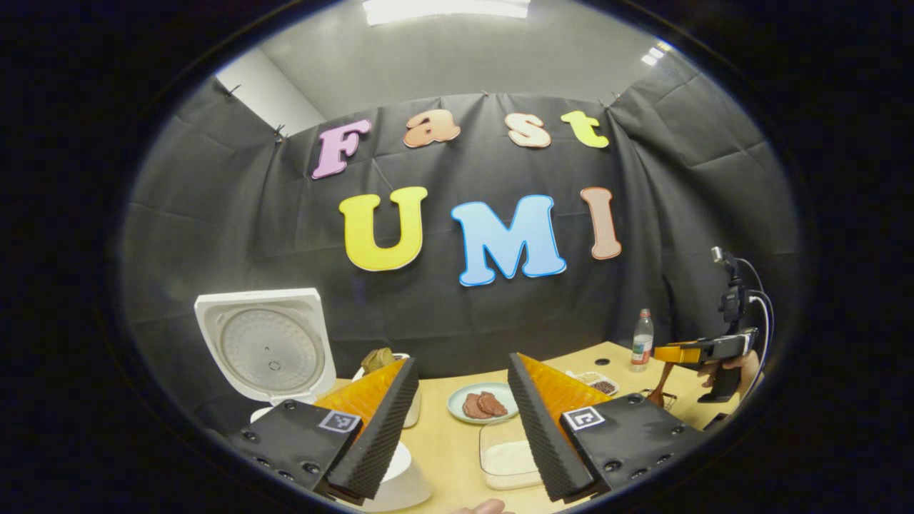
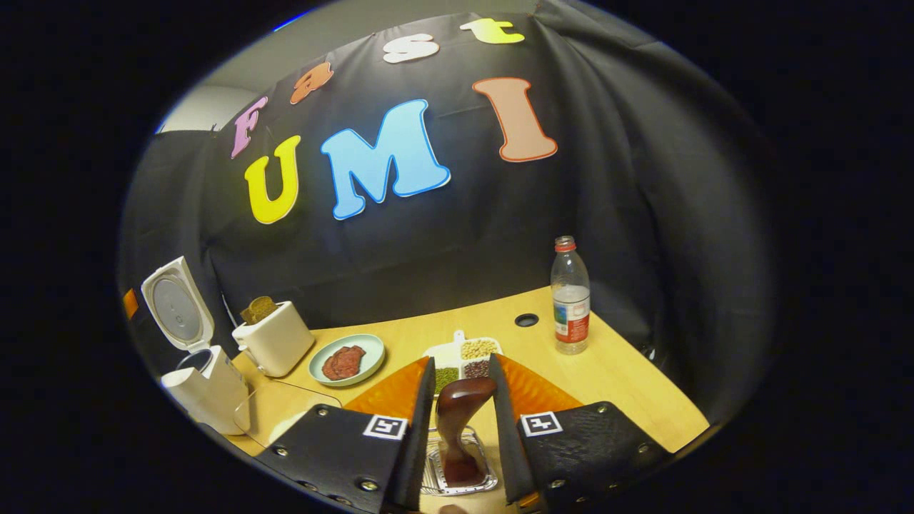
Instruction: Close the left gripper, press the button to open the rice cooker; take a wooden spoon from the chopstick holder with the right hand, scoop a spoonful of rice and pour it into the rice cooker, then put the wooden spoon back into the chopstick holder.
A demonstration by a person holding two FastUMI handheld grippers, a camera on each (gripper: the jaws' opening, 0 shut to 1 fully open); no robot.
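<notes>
This was a staged recording booth, not a real kitchen. Black cloth (image 1: 443, 314) hung pinned in folds as a backdrop, and above its top edge showed a plain grey room wall and a ceiling light panel (image 1: 446, 8), office-style. A pale wooden desk (image 2: 614, 371) with a round cable hole (image 2: 526, 320) served as the counter. On it sat kitchen props: a white rice cooker (image 2: 203, 385) with its lid up, a toaster (image 2: 275, 343), a plate of meat (image 2: 348, 359), a divided dish of beans (image 2: 468, 357) and a water bottle (image 2: 570, 296).
</notes>
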